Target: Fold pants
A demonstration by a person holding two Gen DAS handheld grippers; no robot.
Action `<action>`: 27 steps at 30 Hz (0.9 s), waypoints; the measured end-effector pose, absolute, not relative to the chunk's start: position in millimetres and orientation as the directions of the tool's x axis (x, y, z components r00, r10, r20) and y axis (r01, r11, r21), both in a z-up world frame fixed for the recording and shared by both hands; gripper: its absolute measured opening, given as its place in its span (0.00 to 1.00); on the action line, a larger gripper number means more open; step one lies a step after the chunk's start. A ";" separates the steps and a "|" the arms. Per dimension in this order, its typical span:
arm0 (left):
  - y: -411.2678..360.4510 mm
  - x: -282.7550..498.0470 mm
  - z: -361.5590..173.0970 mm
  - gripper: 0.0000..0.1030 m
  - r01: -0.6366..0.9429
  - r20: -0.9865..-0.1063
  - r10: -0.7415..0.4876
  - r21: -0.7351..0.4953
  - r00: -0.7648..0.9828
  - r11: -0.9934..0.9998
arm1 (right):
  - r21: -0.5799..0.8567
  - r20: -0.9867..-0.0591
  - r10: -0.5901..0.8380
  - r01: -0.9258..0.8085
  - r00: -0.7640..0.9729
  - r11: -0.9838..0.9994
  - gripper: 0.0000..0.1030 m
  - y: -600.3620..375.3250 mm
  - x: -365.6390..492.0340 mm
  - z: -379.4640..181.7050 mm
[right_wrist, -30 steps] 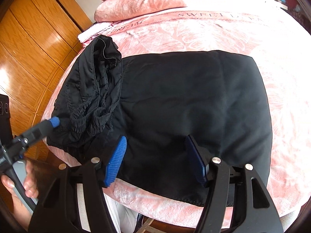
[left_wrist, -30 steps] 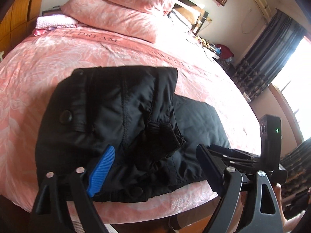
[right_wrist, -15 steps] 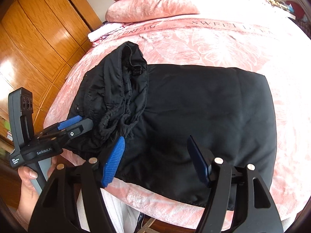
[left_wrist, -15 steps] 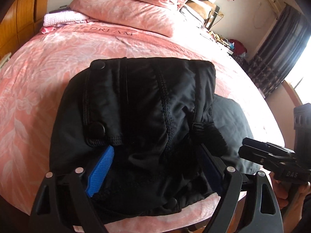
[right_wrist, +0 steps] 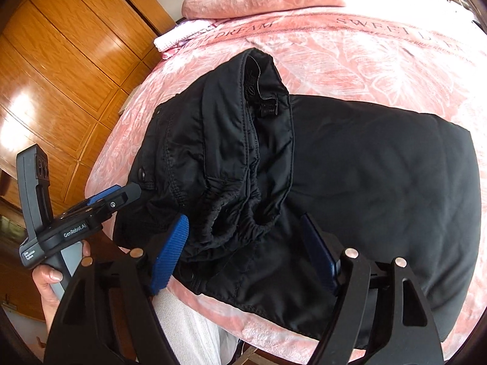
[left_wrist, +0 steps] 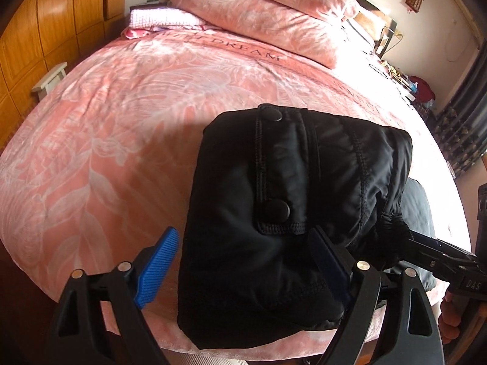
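Lying on the near edge of the pink bedspread [left_wrist: 127,115]: one pair of black pants [right_wrist: 365,182], folded into a flat panel, with the waistband end bunched in a loose heap on its left side.

Item 1, left gripper [left_wrist: 240,261]. Jaws stand wide apart. Blue-padded fingers [left_wrist: 158,261] straddle the bunched waistband end; the left pad hangs over bare bedspread, clear of the cloth, while the right finger lies against or just over the fabric, contact not certain. Nothing clamped.

Item 2, right gripper [right_wrist: 246,249]. Jaws opening, spread over the elastic waistband ruffle at the near edge of the pants. Cloth sits between the fingers, but the pads do not press on it.

View notes. Left wrist view alone shows two snap buttons [left_wrist: 277,210] on a stitched flap, stacked pink pillows [left_wrist: 274,12], dark curtains [left_wrist: 465,121]. Right wrist view alone shows the flat folded panel in full, the open waistband interior, a wooden wardrobe [right_wrist: 67,60], and the person's hand [right_wrist: 51,286] on the left gripper's handle.
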State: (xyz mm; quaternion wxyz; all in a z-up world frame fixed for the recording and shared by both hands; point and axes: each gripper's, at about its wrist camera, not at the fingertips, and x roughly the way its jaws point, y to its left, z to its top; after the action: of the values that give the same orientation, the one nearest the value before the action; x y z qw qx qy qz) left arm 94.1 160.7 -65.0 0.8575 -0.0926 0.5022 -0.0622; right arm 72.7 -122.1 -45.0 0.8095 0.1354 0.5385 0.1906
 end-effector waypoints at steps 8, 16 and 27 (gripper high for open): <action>175.1 92.7 -68.7 0.85 -0.023 -0.857 -0.193 -0.232 0.479 0.973 | 0.442 -0.813 0.470 -0.159 0.345 0.883 0.65 -120.0 73.9 -55.1; 171.1 93.1 -76.4 0.89 -0.014 -0.867 -0.242 -0.276 0.435 0.961 | 0.389 -0.824 0.437 -0.201 0.361 0.899 0.40 -106.6 75.3 -52.3; 188.7 88.9 -76.7 0.89 -0.088 -0.867 -0.251 -0.317 0.431 0.944 | 0.332 -0.812 0.416 -0.262 0.409 0.906 0.21 -101.8 67.5 -34.8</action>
State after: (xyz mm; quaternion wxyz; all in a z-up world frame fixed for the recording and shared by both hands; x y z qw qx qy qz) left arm 88.9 188.7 -76.7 0.8307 -0.1593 0.5312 -0.0489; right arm 67.5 -101.8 -34.8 0.8359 0.0762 0.5043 0.2029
